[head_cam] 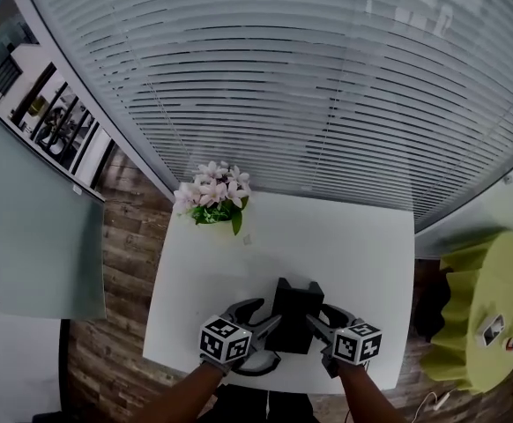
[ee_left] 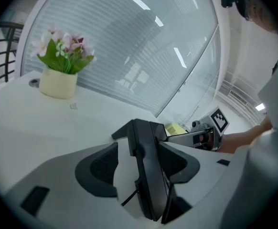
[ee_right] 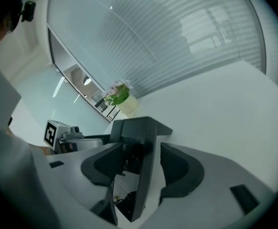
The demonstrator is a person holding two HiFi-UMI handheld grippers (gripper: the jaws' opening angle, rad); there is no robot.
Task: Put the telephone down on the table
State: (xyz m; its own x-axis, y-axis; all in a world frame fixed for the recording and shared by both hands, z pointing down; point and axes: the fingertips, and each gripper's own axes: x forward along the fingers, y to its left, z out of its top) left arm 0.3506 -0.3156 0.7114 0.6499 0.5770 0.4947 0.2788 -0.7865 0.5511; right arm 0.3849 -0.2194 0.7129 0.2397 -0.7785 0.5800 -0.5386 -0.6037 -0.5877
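Note:
A black telephone (head_cam: 293,315) stands on edge near the front of the white table (head_cam: 353,245), between my two grippers. The left gripper (head_cam: 272,340) takes its left side. In the left gripper view the telephone's edge (ee_left: 146,175) lies against the right pad (ee_left: 179,163), a pale gap and a thin cord (ee_left: 129,198) separate it from the left pad (ee_left: 98,168). The right gripper (head_cam: 315,333) takes its right side. In the right gripper view the telephone (ee_right: 140,161) fills the space between both pads. Whether its base rests on the table is hidden.
A pot of pink flowers (head_cam: 213,201) stands at the table's far left corner, with a small scrap (head_cam: 246,239) beside it. Slatted blinds (head_cam: 327,77) run behind the table. A round yellow-green table (head_cam: 490,315) stands to the right. The wood floor (head_cam: 124,263) shows at the left.

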